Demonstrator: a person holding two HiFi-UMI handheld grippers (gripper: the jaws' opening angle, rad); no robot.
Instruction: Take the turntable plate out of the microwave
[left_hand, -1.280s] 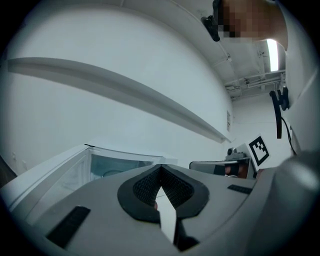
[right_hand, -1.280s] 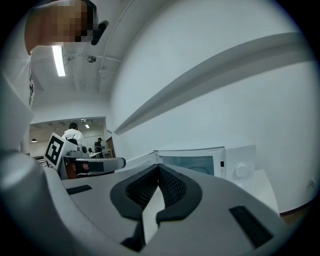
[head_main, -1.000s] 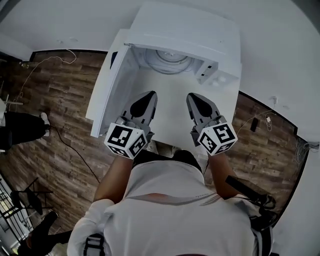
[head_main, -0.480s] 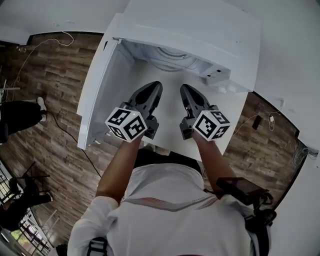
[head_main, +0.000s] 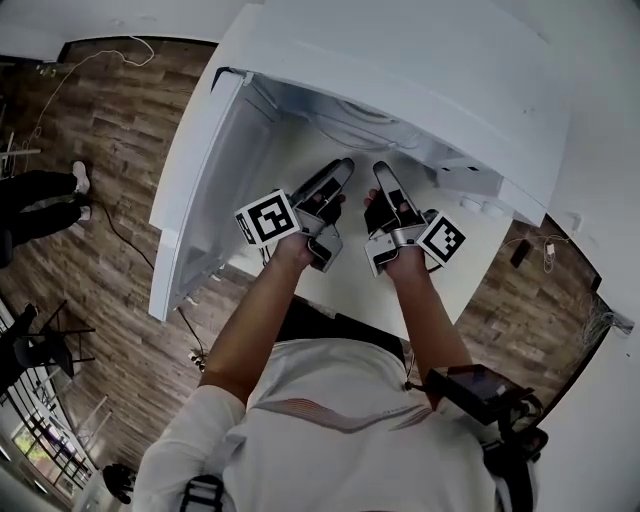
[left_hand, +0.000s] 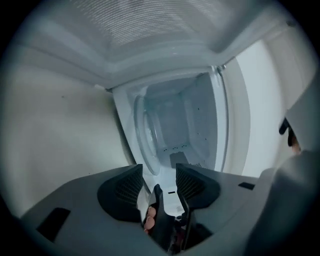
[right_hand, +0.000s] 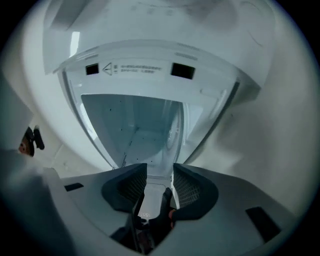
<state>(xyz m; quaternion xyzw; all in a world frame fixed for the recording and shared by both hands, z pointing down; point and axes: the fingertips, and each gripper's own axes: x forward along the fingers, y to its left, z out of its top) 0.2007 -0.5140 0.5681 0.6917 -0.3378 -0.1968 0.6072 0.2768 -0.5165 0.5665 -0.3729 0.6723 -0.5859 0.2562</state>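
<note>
approach step, likely: left gripper (left_hand: 159, 170), right gripper (right_hand: 160, 170), jaws just opening, empty, at microwave (head_main: 400, 60) mouth; next: reach in, grasp plate (left_hand: 147, 140) rim.

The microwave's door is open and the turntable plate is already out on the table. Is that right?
No. The turntable plate is still inside the microwave, on the cavity floor; the left gripper view shows it. The door is open, as stated.

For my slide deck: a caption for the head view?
The left gripper and right gripper, jaws just opened and empty, reach toward the open microwave; the turntable plate is still inside.
</note>
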